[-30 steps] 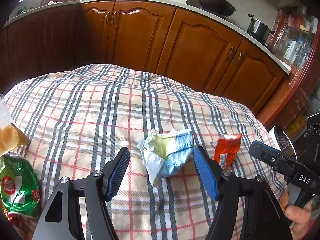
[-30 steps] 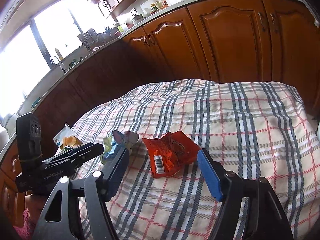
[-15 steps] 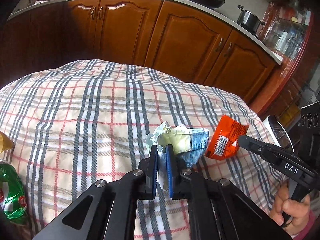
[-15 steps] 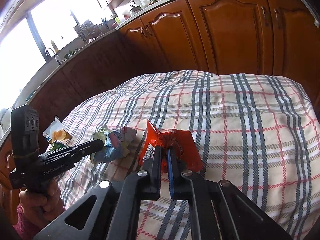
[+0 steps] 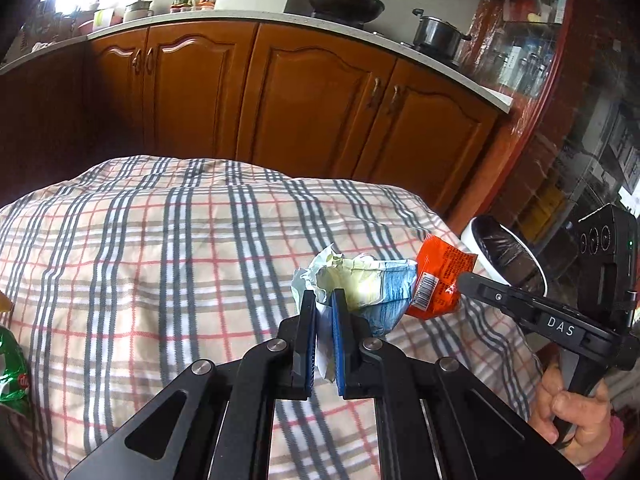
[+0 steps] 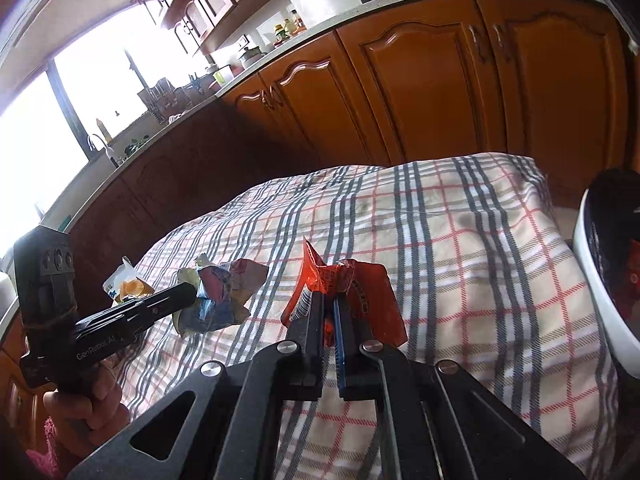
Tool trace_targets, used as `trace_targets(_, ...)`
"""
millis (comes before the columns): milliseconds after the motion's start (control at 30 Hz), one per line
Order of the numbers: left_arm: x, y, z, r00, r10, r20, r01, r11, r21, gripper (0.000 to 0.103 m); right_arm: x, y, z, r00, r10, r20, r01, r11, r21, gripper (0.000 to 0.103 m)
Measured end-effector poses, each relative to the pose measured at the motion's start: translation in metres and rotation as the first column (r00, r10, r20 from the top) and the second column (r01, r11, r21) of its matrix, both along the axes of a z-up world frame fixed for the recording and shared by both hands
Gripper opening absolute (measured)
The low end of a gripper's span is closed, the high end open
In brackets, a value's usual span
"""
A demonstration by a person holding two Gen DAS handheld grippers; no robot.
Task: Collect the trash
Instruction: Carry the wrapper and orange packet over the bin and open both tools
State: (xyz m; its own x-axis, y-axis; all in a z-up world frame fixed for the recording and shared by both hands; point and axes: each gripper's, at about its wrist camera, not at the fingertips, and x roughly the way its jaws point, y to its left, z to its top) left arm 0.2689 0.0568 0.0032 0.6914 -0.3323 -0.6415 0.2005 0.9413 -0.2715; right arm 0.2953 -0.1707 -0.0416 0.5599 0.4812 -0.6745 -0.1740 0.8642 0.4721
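Observation:
My left gripper (image 5: 323,300) is shut on a crumpled blue, yellow and white wrapper (image 5: 372,286) and holds it above the plaid tablecloth (image 5: 160,264). My right gripper (image 6: 329,298) is shut on an orange-red snack wrapper (image 6: 362,288), also lifted off the cloth. In the left wrist view the orange wrapper (image 5: 438,280) hangs just right of the blue one, at the right gripper's tip (image 5: 472,282). In the right wrist view the blue wrapper (image 6: 222,294) sits at the left gripper's tip (image 6: 180,294). A white bin with a black liner (image 5: 506,256) stands past the table's right edge; it also shows in the right wrist view (image 6: 600,280).
A green snack bag (image 5: 12,372) lies at the table's left edge. A clear bag with yellow contents (image 6: 126,286) lies at the far left in the right wrist view. Wooden kitchen cabinets (image 5: 312,100) stand behind the table, with a wok (image 5: 344,0) and pot (image 5: 436,34) on the counter.
Both grippers closed on their wrappers, the left on the blue one and the right on the orange one, and both have lifted them off the cloth and moved toward the bin on the right.

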Motion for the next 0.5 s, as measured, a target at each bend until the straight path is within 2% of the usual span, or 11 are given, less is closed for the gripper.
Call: trace_targets(500,-0.009,-0.081,0.012,0.992,-0.122,0.026,0.12,0.991,0.059,0.006,-0.045,-0.079,0.018,0.989,-0.144,0.028,0.144,0.99,-0.004,0.004)
